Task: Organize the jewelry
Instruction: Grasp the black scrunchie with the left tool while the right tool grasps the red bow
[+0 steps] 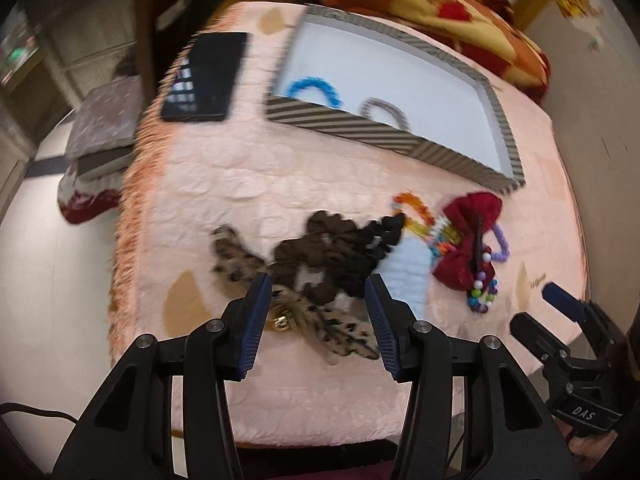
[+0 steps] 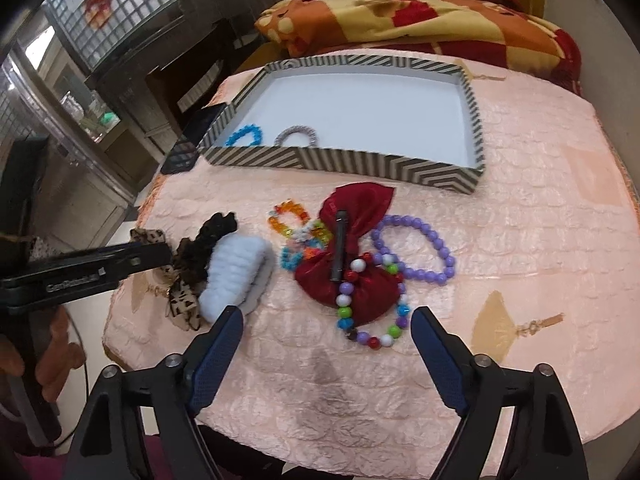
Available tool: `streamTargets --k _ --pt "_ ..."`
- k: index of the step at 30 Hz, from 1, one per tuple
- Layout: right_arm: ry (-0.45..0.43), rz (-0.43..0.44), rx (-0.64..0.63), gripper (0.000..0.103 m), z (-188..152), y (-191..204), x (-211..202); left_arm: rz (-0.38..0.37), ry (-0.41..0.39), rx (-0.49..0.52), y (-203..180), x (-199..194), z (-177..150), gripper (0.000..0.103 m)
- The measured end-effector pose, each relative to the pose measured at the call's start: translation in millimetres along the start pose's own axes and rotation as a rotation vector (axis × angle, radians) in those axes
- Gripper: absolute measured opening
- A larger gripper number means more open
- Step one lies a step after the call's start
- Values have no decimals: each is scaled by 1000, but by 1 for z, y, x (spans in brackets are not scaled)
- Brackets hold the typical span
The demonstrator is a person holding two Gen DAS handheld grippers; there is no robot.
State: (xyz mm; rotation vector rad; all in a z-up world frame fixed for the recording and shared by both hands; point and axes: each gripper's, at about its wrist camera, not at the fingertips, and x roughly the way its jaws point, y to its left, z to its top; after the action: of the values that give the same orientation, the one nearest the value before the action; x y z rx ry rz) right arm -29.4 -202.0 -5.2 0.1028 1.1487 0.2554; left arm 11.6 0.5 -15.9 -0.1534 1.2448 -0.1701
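- Jaws of the left gripper (image 1: 318, 300) stand apart, empty, with the dark brown scrunchie (image 1: 320, 258) and a leopard-print bow (image 1: 236, 256) lying between and just ahead of its tips.
- Jaws of the right gripper (image 2: 326, 330) stand wide apart, holding nothing, hovering near the multicolour bead bracelet (image 2: 374, 320).
- That bracelet drapes over a red satin bow clip (image 2: 354, 248); a purple bead bracelet (image 2: 416, 250) lies at its 3 o'clock, touching.
- At the clip's 9 o'clock sit an orange bead bracelet (image 2: 290, 216) and a pale blue fluffy scrunchie (image 2: 236, 274).
- The striped tray (image 2: 320, 160) at 12 o'clock holds a blue bracelet (image 2: 244, 136) and a grey scrunchie (image 2: 296, 136) in its near-left corner.
- All rest on a pink quilted table cover (image 2: 520, 240).
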Motion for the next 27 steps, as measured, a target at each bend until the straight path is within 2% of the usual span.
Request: streamTargets --k 3,8,12,15,18,20,23,27 --pt "19 3 -23 76 -1 6 5 -2 14 48 -9 9 5 48" --pt "9 -23 7 76 -2 -4 5 -8 38 92 -17 23 10 48" --pt "0 -1 89 62 4 -23 8 -24 60 116 -23 33 12 47" --pt "2 -4 124 59 13 -31 16 -32 65 121 -25 37 15 36" --pt "-9 -4 121 52 23 -28 22 -44 71 110 -22 39 20 27" --pt "-15 9 112 51 31 -24 26 -46 69 111 -21 38 23 20" --pt "-6 16 105 49 42 -20 39 -55 66 114 -19 38 27 13" --pt "59 -11 105 47 54 -21 63 -74 78 107 -16 40 32 9"
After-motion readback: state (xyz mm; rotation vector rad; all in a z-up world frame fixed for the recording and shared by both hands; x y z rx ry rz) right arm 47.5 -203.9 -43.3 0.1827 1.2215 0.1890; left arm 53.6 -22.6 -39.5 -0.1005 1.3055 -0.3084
